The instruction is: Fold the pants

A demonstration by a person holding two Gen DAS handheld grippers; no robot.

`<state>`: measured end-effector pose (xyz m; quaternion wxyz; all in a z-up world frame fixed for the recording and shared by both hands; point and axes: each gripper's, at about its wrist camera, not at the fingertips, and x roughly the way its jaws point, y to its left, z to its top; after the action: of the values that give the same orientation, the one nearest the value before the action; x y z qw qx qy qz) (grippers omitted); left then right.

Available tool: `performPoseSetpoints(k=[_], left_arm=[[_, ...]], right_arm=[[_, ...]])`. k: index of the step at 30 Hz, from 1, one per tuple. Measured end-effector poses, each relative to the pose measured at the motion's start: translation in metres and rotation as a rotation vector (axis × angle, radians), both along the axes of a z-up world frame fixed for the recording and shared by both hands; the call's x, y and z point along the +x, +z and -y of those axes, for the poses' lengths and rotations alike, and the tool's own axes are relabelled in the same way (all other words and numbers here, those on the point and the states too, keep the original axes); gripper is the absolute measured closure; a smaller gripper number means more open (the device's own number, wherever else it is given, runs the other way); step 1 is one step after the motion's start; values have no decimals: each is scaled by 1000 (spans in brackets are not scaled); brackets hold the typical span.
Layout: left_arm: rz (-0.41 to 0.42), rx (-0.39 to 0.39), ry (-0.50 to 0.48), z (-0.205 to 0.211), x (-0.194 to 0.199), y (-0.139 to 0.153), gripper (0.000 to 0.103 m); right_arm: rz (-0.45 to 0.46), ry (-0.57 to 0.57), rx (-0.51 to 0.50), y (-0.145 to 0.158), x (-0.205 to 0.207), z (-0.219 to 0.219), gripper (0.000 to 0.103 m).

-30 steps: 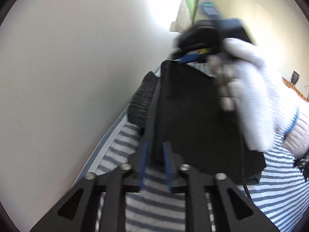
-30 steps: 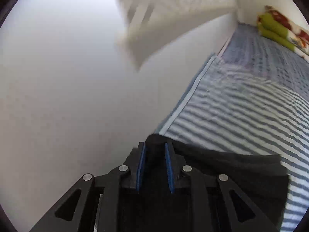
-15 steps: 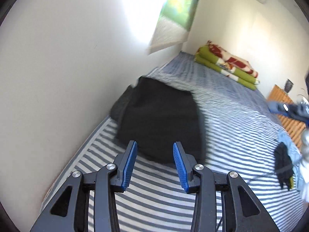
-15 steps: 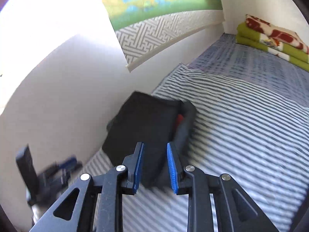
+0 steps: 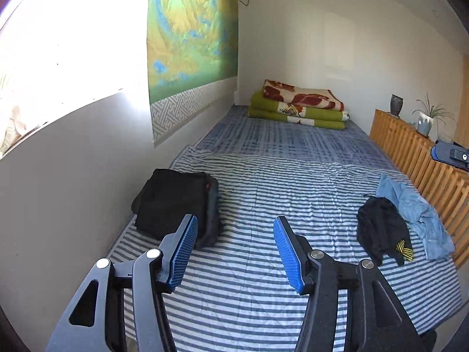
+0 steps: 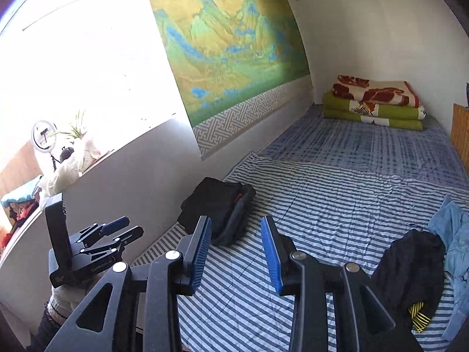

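The folded black pants [image 5: 176,202] [image 6: 217,205] lie in a stack on the striped sheet [image 5: 263,264], tight against the left wall. My left gripper [image 5: 234,220] hangs above and well back from them, its jaws opening with nothing between them. My right gripper [image 6: 236,220] is likewise raised and back, its jaws opening and empty. The right wrist view shows the left gripper [image 6: 114,231] low at the left. A crumpled black garment [image 5: 381,228] [image 6: 410,267] with a yellow-striped tag and a light blue garment [image 5: 410,205] [image 6: 451,228] lie at the bed's right side.
A white wall with a hanging landscape scroll [image 5: 190,44] runs along the left. Folded green and red blankets [image 5: 299,105] sit at the far end of the bed. A wooden slatted rail [image 5: 410,152] with a vase and a plant borders the right side.
Both grippers let go of the black pants, pulled back and rose, and their jaws widened. The pants now rest folded by the wall.
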<state>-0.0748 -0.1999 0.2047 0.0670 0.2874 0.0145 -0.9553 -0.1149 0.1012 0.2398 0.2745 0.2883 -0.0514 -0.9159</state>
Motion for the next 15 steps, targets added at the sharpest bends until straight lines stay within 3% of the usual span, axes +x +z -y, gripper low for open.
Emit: performPoseSetpoints(k=[1, 5, 9, 13, 15], left_arm=[[0, 0, -2, -13, 8, 1, 42], [4, 14, 5, -67, 56, -14, 40], [50, 93, 12, -92, 73, -65, 27], [64, 25, 50, -117, 99, -105, 15], [64, 28, 64, -115, 103, -122, 9]], right_arm=[[-7, -4, 13, -3, 10, -5, 58], [9, -16, 46, -39, 48, -19, 58], [64, -44, 88, -103, 87, -35, 58], [75, -103, 138, -150, 124, -43, 55], [80, -135, 146, -166, 139, -48, 50]])
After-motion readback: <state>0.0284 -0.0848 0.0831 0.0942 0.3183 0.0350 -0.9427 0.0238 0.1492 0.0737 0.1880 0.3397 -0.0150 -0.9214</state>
